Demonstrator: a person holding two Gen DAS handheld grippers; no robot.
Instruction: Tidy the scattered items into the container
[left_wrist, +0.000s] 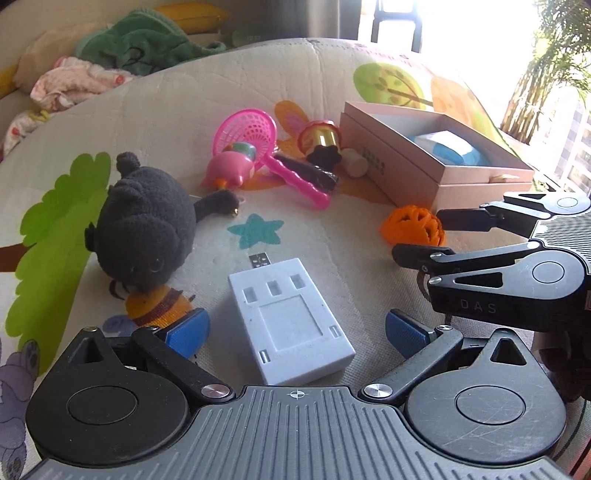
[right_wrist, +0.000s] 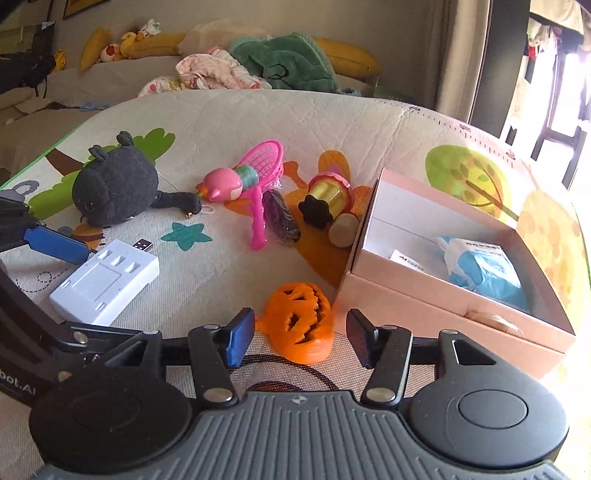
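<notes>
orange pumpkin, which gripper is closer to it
Right. The right gripper has its open fingers either side of the orange pumpkin, not pressing it. The left gripper straddles the white charger, off to the side.

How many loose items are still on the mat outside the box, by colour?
Pink: 2, net, bird toy
Black/dark: 2, plush, dark roll
Orange: 1, pumpkin
White: 1, charger
Gold-red: 1, spool toy
Beige: 1, cylinder
Total: 8

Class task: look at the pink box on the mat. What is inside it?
Inside the pink box lie a blue and white packet and a small white card with a red mark. The near wall hides part of the floor, so anything there cannot be seen.
</notes>
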